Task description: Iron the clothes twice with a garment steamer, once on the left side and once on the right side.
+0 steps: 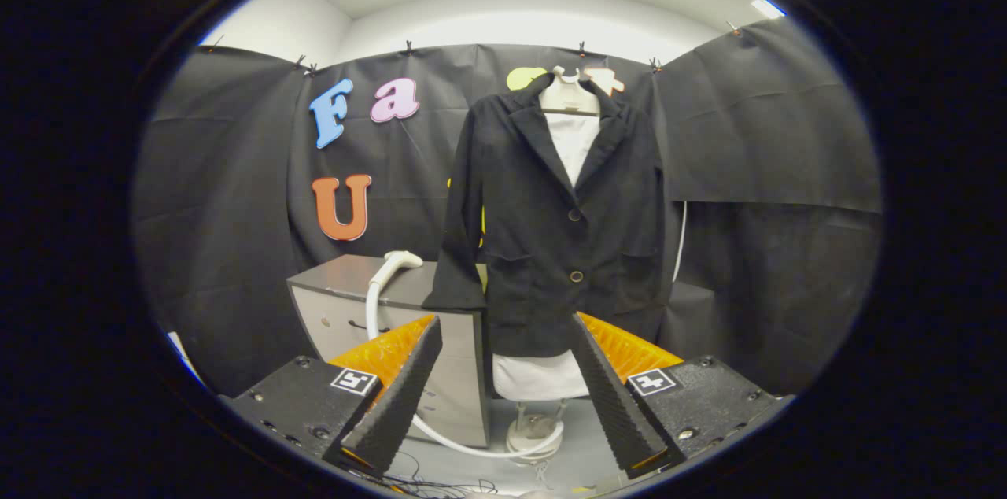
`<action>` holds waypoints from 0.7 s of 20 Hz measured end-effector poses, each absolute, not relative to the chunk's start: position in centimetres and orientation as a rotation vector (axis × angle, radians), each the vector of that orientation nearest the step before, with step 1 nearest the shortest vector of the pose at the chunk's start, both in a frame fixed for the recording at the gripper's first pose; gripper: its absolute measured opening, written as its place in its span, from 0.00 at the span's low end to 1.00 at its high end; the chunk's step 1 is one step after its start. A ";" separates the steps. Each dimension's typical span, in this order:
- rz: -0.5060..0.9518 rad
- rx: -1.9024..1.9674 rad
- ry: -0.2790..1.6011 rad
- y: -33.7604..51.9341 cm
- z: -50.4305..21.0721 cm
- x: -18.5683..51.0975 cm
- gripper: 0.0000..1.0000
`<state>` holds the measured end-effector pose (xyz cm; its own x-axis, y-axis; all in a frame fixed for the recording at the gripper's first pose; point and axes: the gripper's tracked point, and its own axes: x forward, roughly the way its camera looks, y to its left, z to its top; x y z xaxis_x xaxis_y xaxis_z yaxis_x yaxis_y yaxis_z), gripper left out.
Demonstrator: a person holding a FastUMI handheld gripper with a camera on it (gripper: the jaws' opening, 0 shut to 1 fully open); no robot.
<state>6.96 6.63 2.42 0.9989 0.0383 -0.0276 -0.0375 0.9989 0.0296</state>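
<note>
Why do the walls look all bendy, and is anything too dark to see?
In the gripper view, the fisheye lens curves the cloth wall; the black jacket is dark yet sharp, the steamer head bright and clear; the open gripper looms big up close.

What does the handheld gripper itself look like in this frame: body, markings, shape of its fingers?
The gripper has two blocky black housings with visible screws, each carrying a small square black-and-white marker tag. Orange ribbed panels sit behind the fingers. The two wedge-shaped fingers have finely ridged inner faces and taper forward. They stand wide apart, open, with nothing between them.
</note>
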 end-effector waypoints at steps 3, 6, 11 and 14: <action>0.083 0.035 0.050 10.2 3.5 11.0 1.00; 0.141 0.033 0.074 14.7 4.5 16.0 1.00; 0.222 0.027 0.125 22.8 5.8 26.0 1.00; 0.257 0.030 0.179 27.3 5.1 31.9 1.00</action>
